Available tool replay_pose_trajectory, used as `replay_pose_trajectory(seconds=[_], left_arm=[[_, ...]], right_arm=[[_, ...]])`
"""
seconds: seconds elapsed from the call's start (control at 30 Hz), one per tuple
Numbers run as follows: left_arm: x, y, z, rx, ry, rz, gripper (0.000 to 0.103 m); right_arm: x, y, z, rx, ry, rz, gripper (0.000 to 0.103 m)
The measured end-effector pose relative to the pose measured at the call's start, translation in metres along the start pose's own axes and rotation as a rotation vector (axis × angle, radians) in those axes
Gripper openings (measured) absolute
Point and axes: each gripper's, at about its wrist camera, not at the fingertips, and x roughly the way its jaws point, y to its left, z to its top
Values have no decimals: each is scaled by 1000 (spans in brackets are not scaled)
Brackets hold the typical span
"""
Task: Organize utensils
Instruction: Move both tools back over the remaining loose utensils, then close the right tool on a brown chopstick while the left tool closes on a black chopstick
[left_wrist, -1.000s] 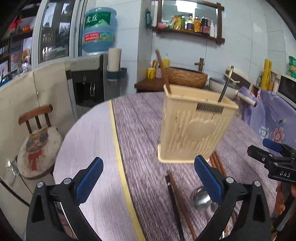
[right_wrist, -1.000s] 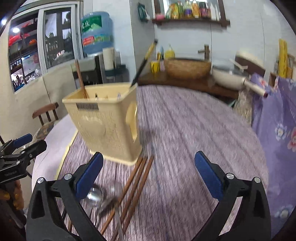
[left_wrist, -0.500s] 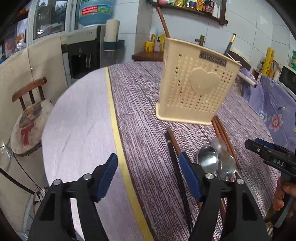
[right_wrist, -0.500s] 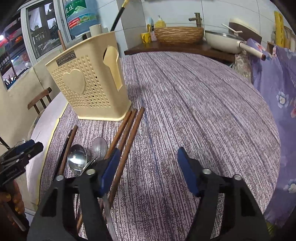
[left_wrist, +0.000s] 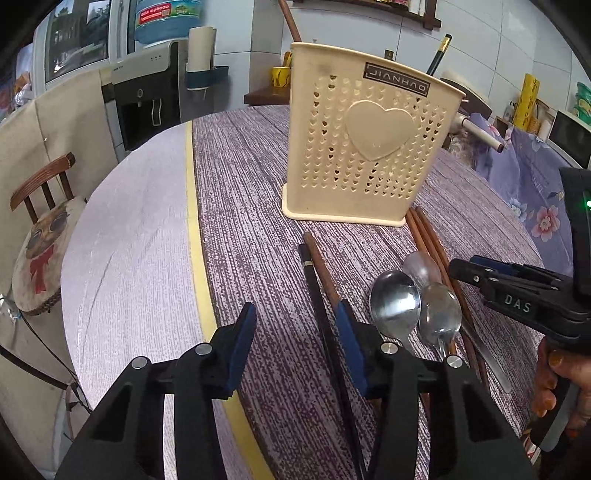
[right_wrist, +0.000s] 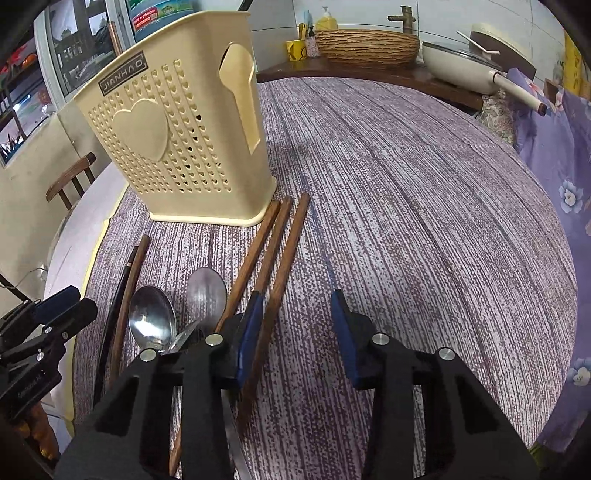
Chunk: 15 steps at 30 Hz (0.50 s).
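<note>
Nearest us, the handles of the shiny steel spoons (left_wrist: 397, 306) and the lower ends of the brown wooden chopsticks (right_wrist: 284, 254) are hidden behind our black gripper bodies, so we cannot see how far they run. Our left gripper (left_wrist: 295, 347), fingers partly open and just closing, holds nothing, with a dark chopstick pair (left_wrist: 321, 280) beside its right finger; our right gripper (right_wrist: 297, 332), likewise half-closed and empty, has one brown chopstick just inside its left finger. Farther along the purple-clothed desk (right_wrist: 424, 206) stands the cream perforated plastic utensil holder (left_wrist: 365, 136), its contents mostly hidden.
</note>
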Motion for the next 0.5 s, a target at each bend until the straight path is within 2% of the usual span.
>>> replay_pose_trajectory(seconds=[0.07, 0.2, 0.33, 0.5], left_arm=[[1, -3, -1, 11, 7, 0, 41], [3, -5, -3, 16, 17, 3, 38], [3, -7, -5, 11, 23, 1, 38], [5, -10, -4, 20, 30, 2, 37]], right_arm=[[3, 1, 0, -1, 2, -6, 37], [7, 0, 4, -7, -1, -35, 28], [12, -4, 14, 15, 12, -18, 26], [22, 0, 28, 4, 15, -41, 25]])
